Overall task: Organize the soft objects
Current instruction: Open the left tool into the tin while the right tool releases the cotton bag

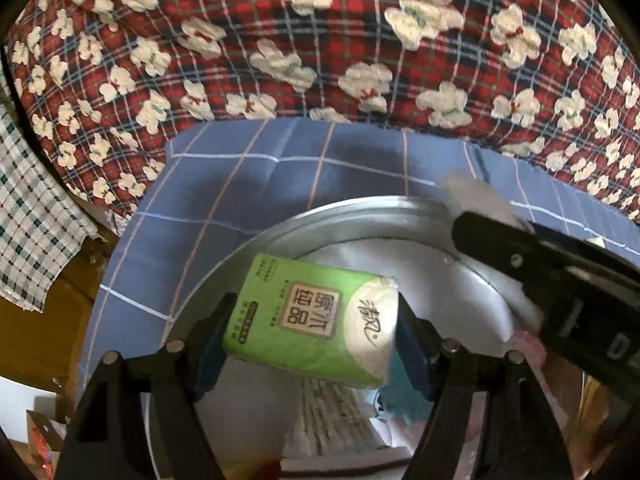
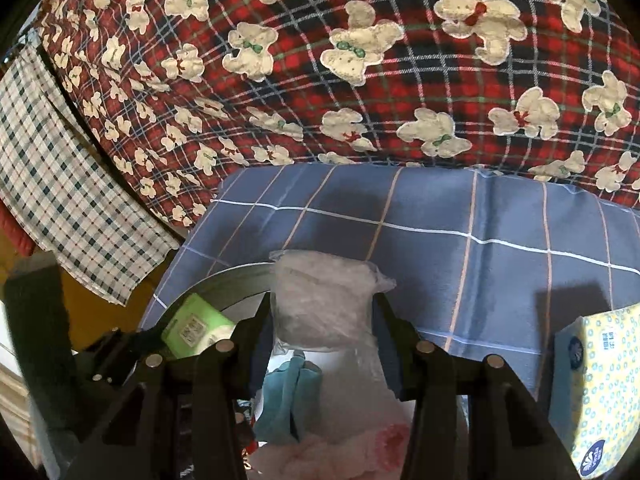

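My left gripper (image 1: 316,326) is shut on a green tissue pack (image 1: 312,316) and holds it over a round metal basin (image 1: 240,256) that rests on a blue checked cloth (image 1: 248,184). My right gripper (image 2: 322,308) is shut on a clear plastic bag of white soft stuff (image 2: 320,300), just right of the basin (image 2: 236,276). The green pack also shows in the right wrist view (image 2: 196,328). The right gripper shows as a black body (image 1: 560,280) in the left wrist view. The basin holds white, teal (image 2: 286,400) and pink (image 2: 384,444) soft items.
A red plaid quilt with white bears (image 1: 320,60) fills the back. A green-checked cloth (image 2: 52,200) hangs at the left. A yellow and blue tissue box (image 2: 600,392) stands on the blue cloth at the right. Brown cardboard (image 1: 44,332) lies at the lower left.
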Available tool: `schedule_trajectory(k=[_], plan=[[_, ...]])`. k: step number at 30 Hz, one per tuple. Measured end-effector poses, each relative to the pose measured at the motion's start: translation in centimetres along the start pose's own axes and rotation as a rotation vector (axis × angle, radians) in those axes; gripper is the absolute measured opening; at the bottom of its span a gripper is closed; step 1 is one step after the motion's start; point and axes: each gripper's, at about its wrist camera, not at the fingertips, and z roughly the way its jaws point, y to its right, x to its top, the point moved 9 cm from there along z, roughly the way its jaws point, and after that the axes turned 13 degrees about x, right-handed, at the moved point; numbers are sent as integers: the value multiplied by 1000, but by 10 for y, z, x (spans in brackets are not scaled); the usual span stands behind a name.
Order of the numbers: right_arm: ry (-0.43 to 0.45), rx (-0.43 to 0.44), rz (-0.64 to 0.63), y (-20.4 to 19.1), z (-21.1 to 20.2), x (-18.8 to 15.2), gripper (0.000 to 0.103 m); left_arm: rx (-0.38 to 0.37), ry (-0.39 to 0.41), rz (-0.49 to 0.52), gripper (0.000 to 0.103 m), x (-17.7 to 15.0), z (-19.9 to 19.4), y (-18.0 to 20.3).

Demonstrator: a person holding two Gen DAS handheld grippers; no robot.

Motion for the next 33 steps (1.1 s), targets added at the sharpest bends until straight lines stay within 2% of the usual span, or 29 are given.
schedule_trajectory(k=[5,10,12,15,19,20,22,27,30,33], plan=[[-41,32,2,-4,5,-9,49,9,-12,20,74,-3,2,3],[-118,11,-20,-7,20,-22,49,31,-8,39,74,-5,1,4],[-110,3,-1,-3,25,-22,50,36,-15,36,74,-4,3,3],[-104,36,44,3,30,-22,51,29,-43,28,75,-6,8,3],[-116,75,54,-4,31,-24,64,4,-92,30,80,-11,16,8],[-116,71,53,-5,30,-25,65,3,-95,25,83,-12,16,8],[-114,65,59,-5,27,-24,65,6,-109,11,103,-13,18,7],[-118,53,65,-4,24,-26,66,-37,-175,-1,103,-18,24,10],[-75,62,67,-4,12,-23,72,-52,-142,5,103,-16,16,12],[-29,35,32,-3,0,-21,78,-56,-120,9,103,-15,8,14]])
